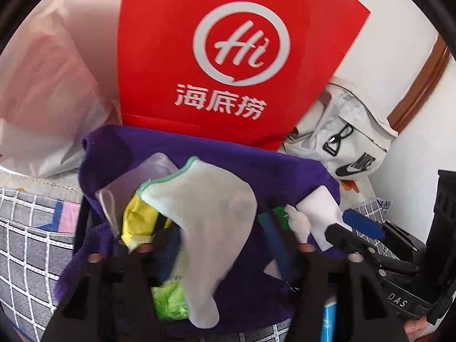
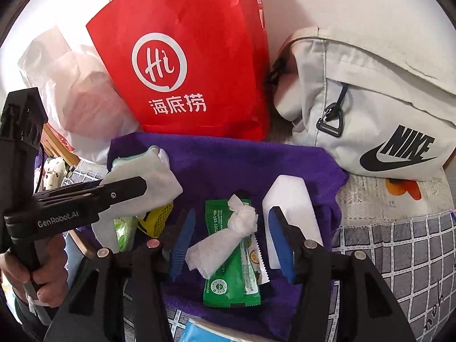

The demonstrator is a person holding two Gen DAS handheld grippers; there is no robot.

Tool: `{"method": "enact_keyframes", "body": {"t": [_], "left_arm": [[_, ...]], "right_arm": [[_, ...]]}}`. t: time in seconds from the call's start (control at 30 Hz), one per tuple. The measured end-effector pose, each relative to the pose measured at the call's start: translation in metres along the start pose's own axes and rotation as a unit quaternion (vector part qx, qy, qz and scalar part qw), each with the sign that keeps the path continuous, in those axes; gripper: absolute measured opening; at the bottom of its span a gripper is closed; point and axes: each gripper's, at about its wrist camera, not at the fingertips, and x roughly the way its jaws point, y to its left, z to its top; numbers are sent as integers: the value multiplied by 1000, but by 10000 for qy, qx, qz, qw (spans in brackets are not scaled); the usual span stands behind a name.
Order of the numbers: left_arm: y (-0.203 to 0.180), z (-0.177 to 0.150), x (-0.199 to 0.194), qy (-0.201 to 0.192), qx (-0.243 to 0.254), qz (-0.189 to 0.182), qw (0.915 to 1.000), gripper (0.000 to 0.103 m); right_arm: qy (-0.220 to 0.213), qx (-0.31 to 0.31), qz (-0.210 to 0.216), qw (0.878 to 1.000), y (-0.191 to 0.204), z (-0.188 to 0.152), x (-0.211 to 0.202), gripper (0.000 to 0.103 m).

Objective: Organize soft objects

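A purple towel point(image 1: 216, 154) lies spread on the bed. My left gripper point(image 1: 211, 222) stands open over it, and a pale cloth with a green edge point(image 1: 208, 199) hangs loosely between its jaws. A yellow packet point(image 1: 136, 219) and a light green packet point(image 1: 171, 299) lie under the cloth. My right gripper point(image 2: 232, 211) is open too, its blue pads point(image 2: 280, 239) on either side of a crumpled white tissue point(image 2: 239, 219) that rests on a green sachet point(image 2: 228, 282), touching neither. A white block point(image 2: 290, 199) lies just right of it.
A red paper bag point(image 2: 182, 57) stands behind the towel, with a white plastic bag point(image 2: 65, 71) to its left and a grey Nike bag point(image 2: 370, 108) to its right. A checked grey cover point(image 2: 399, 250) lies underneath. A hand point(image 2: 48, 282) holds the left gripper.
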Motion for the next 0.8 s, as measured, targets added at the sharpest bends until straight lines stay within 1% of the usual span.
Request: {"method": "enact_keyframes", "body": {"t": [0.1,0.3,0.43,0.63,0.7,0.8], "left_arm": [[4,2,-5,-28,-16,115,9999,60],[8,5,-18,-97,-64,202,9997,62],[5,5,-26,-74,-45,81,9999,63],[-5,3,-43,-62,73,211,9997,63],[-8,-1,-55,-33,58,190,9998,63],[-13,-10,-76,1,47,192,9998,63]], "right_arm": [[-16,18,11,10000,-1,0,-3,54],[-18,11,16,10000,0,0,-7,54],[20,-104,-216,9997,8,2,-12,54],[-77,-19,-384,9992,18,2,-36,54],[-38,23,-433,9991,20,0,-47,54],[-93,46,-584,9982,25,-6,-72,54]]}}
